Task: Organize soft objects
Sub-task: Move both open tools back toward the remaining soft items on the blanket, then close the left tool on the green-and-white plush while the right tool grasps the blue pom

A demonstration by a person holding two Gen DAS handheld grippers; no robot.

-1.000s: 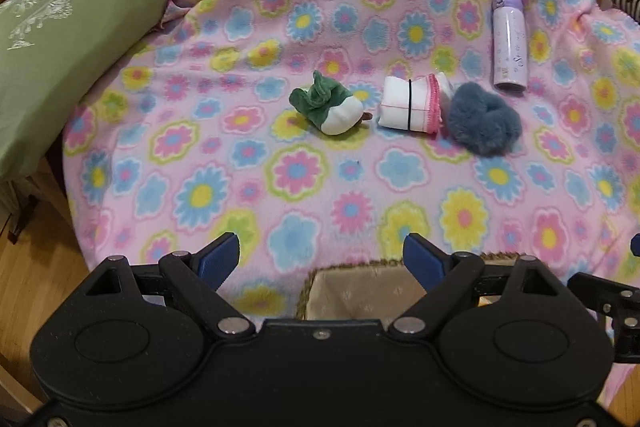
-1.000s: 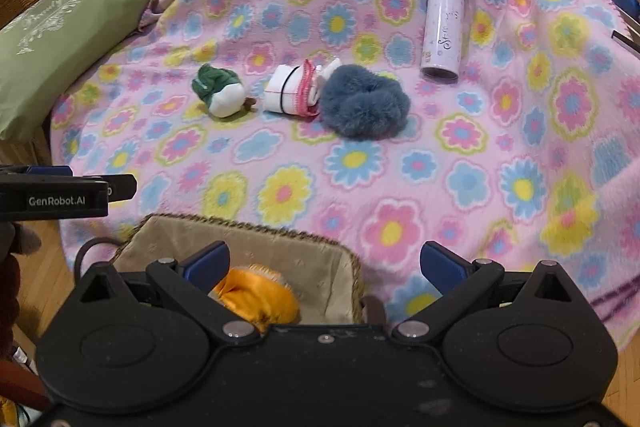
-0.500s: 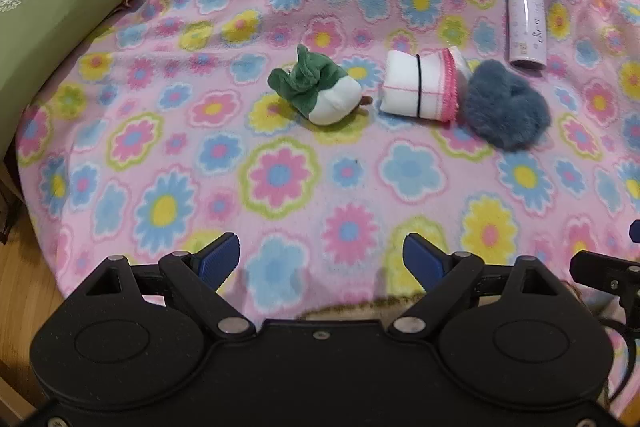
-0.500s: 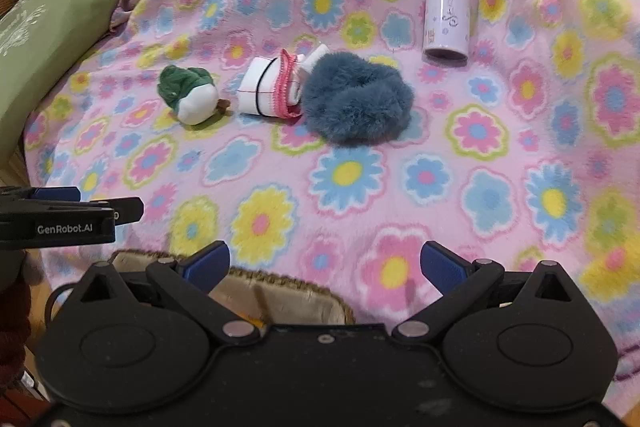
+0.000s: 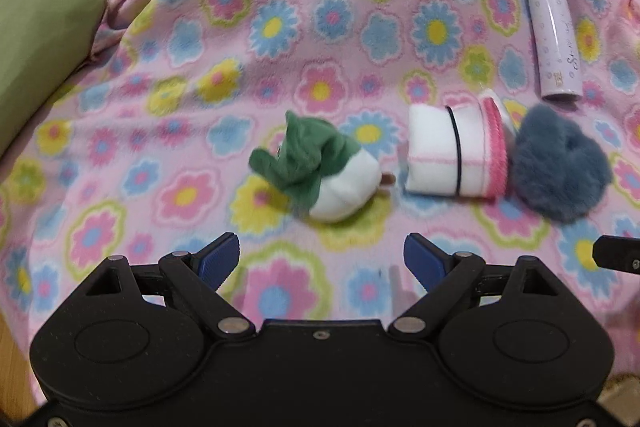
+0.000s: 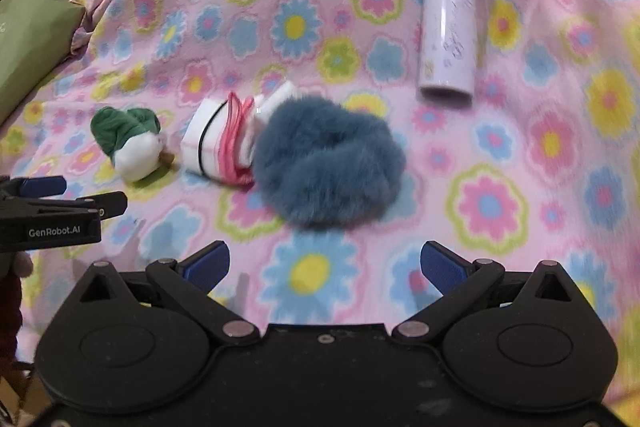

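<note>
- Nearest in the left wrist view, the left gripper (image 5: 322, 259) has its jaws spread wide with nothing between them, only bare flowered blanket (image 5: 280, 27) showing in the gap.
- Just above that gap, slightly right of its centre line, lies the green-and-white plush (image 5: 320, 173); its long axis runs diagonally, green end toward the upper left, white end toward the lower right, so the jaws would straddle it roughly across its width.
- Likewise in the right wrist view, the right gripper (image 6: 324, 265) stands wide and empty, and the blue fluffy piece (image 6: 326, 163) sits straight above the gap, well centred, a broad rounded mass lying a little wider than tall.
- Between the two soft things rests the white rolled cloth (image 5: 454, 157) with a black band and pink edge, touching the fluffy piece on its right and close beside the plush on its left; neither pair of jaws is aimed at it.
- Judging by alignment, each hand is nearer its own target: left to plush, right to fluff.
- Farthest, at the upper right, the lilac bottle (image 6: 448, 23) lies on the blanket, apart from the soft things.
</note>
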